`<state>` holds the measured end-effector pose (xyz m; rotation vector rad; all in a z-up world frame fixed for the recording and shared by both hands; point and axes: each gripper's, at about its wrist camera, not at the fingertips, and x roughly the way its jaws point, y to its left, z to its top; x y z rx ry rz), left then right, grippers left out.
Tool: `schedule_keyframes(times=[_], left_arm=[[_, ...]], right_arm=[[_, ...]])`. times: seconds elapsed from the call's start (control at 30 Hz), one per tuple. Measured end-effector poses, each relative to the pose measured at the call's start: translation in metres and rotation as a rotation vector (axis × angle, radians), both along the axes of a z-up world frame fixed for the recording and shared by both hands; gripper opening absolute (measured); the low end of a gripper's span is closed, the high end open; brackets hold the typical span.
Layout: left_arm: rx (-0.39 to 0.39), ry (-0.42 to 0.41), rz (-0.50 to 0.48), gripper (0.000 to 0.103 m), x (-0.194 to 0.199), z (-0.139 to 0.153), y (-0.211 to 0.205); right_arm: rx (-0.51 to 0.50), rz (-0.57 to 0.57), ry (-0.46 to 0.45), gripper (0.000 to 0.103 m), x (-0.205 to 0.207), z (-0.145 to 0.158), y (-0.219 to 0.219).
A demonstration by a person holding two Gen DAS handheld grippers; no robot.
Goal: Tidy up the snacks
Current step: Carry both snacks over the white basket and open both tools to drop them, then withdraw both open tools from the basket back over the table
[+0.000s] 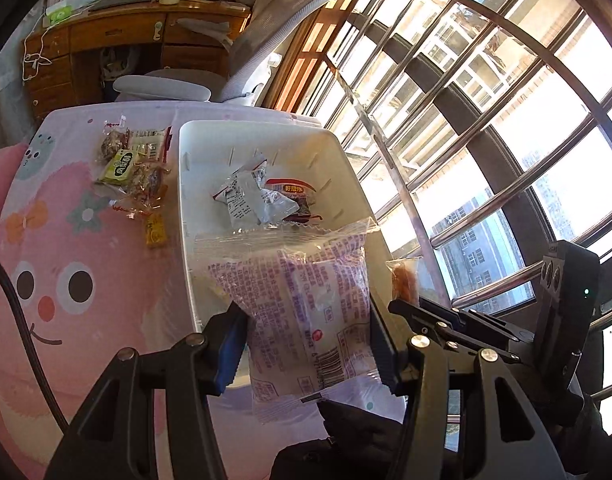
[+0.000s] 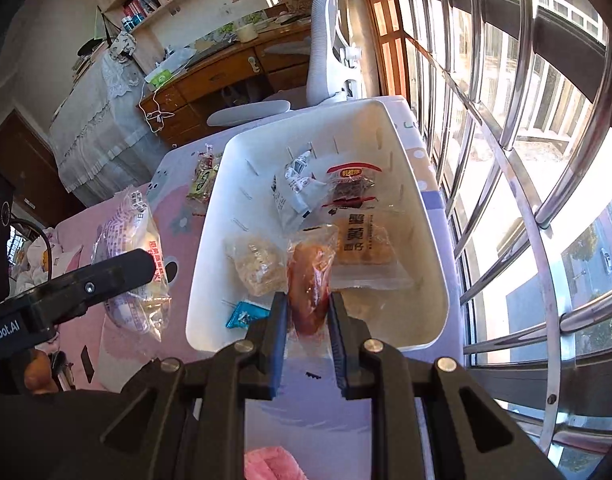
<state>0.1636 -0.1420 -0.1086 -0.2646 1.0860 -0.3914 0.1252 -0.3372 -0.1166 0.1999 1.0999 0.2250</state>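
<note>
I hold a purple-printed bread packet (image 1: pixel 306 320) clamped in my left gripper (image 1: pixel 306 344) and an orange snack (image 2: pixel 309 284) in my right gripper (image 2: pixel 307 316), both above the white bin (image 2: pixel 425 200) ahead; either slippery wrapper could slide free and miss the rim.

Two gripped snack packets (image 1: pixel 306 304) above white basket (image 2: pixel 429 280)

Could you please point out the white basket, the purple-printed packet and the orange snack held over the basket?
white basket (image 2: pixel 433 280): right wrist view, inner right wall.
purple-printed packet (image 1: pixel 306 312): left wrist view, middle of wrapper.
orange snack (image 2: pixel 311 280): right wrist view, middle.
</note>
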Motion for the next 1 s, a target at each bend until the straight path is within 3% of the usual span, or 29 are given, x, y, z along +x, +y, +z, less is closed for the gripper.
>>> schedule_keyframes(times=[0.07,0.1,0.17,0.3,1.0], left_arm=[[0.007,0.002,-0.003,0.058,0.002,-0.001,-0.006],[0.008,0.006,-0.005,0.065,0.003,-0.002,-0.009],[0.013,0.009,-0.004,0.067,0.003,-0.003,-0.012],[0.023,0.02,0.013,0.075,0.003,-0.005,-0.012],[0.034,0.092,0.109,0.083,-0.019,-0.023,0.033]], right_arm=[[-0.006,-0.004,0.014,0.023,0.004,-0.004,-0.006],[-0.005,-0.003,0.026,0.028,0.006,-0.006,-0.008],[-0.006,-0.008,0.047,0.036,0.008,-0.012,-0.012],[0.002,-0.003,0.053,0.036,0.009,-0.015,-0.013],[0.014,0.054,0.113,0.039,0.008,-0.028,0.018]])
